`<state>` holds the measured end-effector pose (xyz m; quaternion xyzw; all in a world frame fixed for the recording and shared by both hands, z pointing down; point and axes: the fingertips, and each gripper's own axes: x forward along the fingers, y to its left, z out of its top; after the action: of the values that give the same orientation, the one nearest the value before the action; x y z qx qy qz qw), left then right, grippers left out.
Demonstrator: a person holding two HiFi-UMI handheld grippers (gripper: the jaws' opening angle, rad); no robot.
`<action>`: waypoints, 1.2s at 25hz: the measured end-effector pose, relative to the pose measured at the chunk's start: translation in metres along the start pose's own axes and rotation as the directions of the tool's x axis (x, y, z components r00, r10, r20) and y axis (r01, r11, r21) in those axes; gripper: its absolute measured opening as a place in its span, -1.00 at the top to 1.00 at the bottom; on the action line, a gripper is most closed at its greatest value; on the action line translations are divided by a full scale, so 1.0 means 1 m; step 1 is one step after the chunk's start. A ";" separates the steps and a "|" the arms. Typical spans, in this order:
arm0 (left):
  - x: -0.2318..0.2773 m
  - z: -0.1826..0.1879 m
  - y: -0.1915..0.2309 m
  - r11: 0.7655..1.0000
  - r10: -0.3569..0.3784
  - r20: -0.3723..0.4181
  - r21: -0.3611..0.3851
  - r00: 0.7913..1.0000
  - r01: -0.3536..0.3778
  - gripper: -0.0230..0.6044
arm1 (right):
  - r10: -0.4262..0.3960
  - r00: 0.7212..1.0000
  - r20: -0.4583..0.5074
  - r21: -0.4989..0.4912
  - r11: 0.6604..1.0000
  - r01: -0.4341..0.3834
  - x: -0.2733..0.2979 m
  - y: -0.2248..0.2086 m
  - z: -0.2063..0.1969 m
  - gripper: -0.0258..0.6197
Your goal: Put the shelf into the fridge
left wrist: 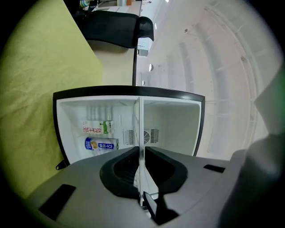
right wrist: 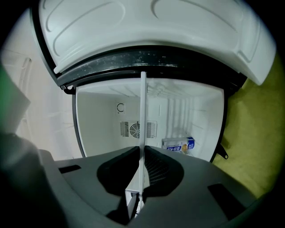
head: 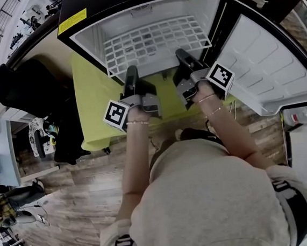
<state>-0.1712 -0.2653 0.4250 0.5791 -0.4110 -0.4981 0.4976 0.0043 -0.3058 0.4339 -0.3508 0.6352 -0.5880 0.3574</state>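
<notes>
I hold two tools, one in each hand, and both are clamped shut on the near edge of one shelf. The left tool grips it left of centre, and the right tool grips it right of centre. The shelf is a white wire grid of small oblong cells. It lies flat in the mouth of one open fridge, with most of it inside the white compartment. The fridge has a black shell and one white-lined door, swung open to the right and cut off by the picture's edge. It stands on a green worktop. My tools cover parts of the shelf's near edge. In the left gripper view the shelf shows edge-on as a thin white line between the closed jaws of the left tool, so no grid can be made out. It looks the same in the right gripper view, where the shelf runs through the right tool. Two cartons lie inside the fridge, though the right gripper view shows only one. Their print is too small to read.
</notes>
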 end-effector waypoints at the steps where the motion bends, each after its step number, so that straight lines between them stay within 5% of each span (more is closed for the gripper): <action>1: 0.002 0.000 0.000 1.000 0.004 -0.006 0.009 1.000 -0.004 0.80 | 0.003 1.000 -0.002 -0.001 1.000 -0.003 0.001 0.001 0.000 0.83; 30: 0.042 0.015 0.012 1.000 0.006 0.018 0.024 1.000 -0.007 0.84 | 0.005 0.999 0.032 -0.018 1.000 -0.004 0.037 0.002 0.012 0.84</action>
<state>-0.1785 -0.3105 0.4298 0.5793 -0.4234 -0.4965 0.4885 -0.0041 -0.3438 0.4296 -0.3620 0.6354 -0.5757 0.3658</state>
